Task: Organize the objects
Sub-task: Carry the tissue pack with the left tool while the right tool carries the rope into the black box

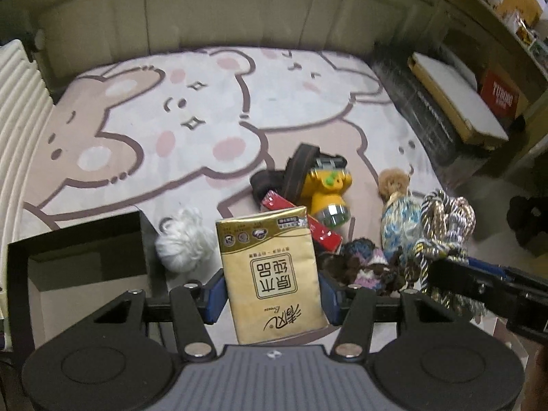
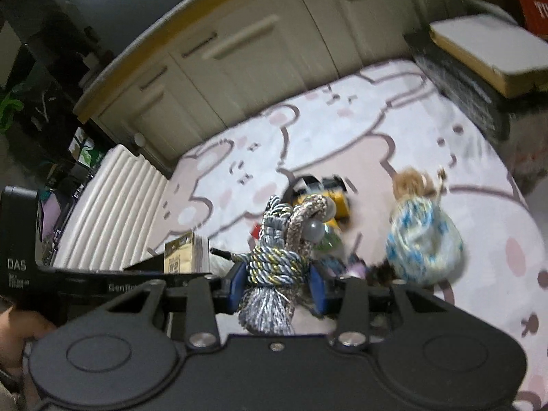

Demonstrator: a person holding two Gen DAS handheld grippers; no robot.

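Observation:
My left gripper (image 1: 272, 294) is shut on a gold tissue pack (image 1: 272, 267) and holds it above the bear-pattern rug (image 1: 171, 120). My right gripper (image 2: 277, 282) is shut on a knotted silver-and-gold rope bundle (image 2: 274, 263) with a tassel; the bundle also shows in the left wrist view (image 1: 441, 226). On the rug lie a yellow headlamp with a brown strap (image 1: 325, 185), a red box (image 1: 322, 229), a white yarn ball (image 1: 183, 239), a blue-and-white pouch (image 1: 400, 226), a fluffy brown pompom (image 1: 394, 181) and a dark knitted item (image 1: 363, 263).
An open black box (image 1: 78, 267) stands at the left by the white yarn. A white ribbed radiator (image 1: 17, 120) lines the left edge. Cream cabinets (image 1: 239, 7) run along the back. A dark bench with a white board (image 1: 455, 102) stands at the right.

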